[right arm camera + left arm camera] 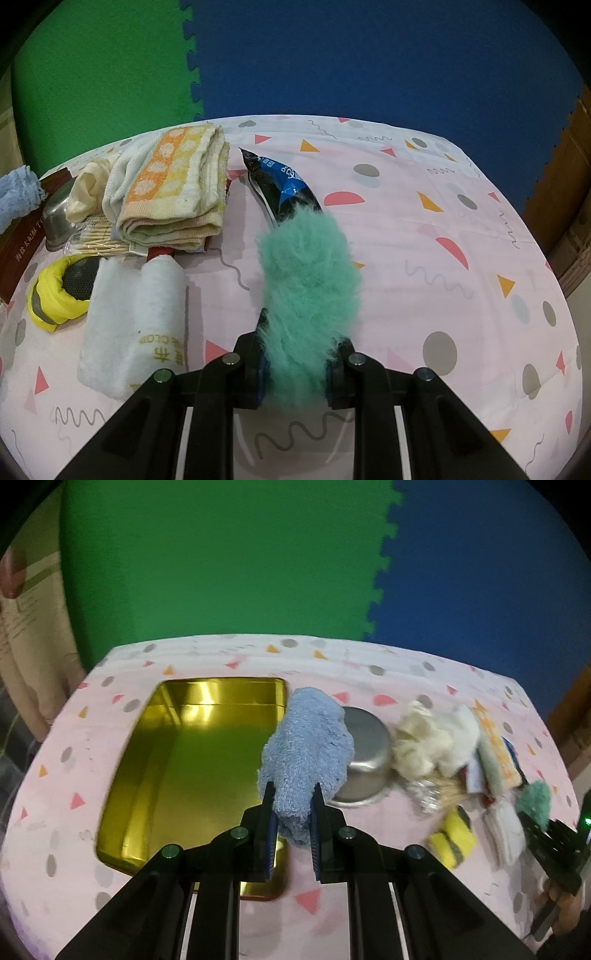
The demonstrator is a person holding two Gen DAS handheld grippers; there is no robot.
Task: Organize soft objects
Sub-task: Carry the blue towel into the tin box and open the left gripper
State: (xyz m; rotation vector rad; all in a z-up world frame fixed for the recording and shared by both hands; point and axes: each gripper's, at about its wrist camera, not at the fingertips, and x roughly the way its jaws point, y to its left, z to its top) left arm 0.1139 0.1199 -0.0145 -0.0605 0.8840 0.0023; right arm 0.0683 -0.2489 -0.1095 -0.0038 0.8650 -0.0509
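Left tongs [292, 818]: closed on a blue terry cloth [306, 753], pinched at its lower end so the bulk stands up ahead of the pads; it sits at frame centre, just right of the gold tin tray [155, 775], which lies open and empty at centre left, presumably the collecting place for soft items.

Right tongs [295, 363]: closed on a green fluffy piece [308, 273], gripped at its near end, the rest rising toward frame centre; whether it rests on the desk [461, 295] or hangs clear is hard to tell in this view.

Unsorted heap, left of the right wrist frame: folded orange-and-yellow towel [177, 184] at upper left; white cloth roll [136, 317] at lower left; yellow-rimmed pad [59, 295] at far left; cream cloth [86, 192] draped by a steel bowl [55, 221]; cotton swabs [96, 240] just below the bowl.

Non-soft: dark snack packet [280, 184], upper centre, partly behind the green piece; likely to stay out.

Status: two soft items in hand, none yet in the tray.
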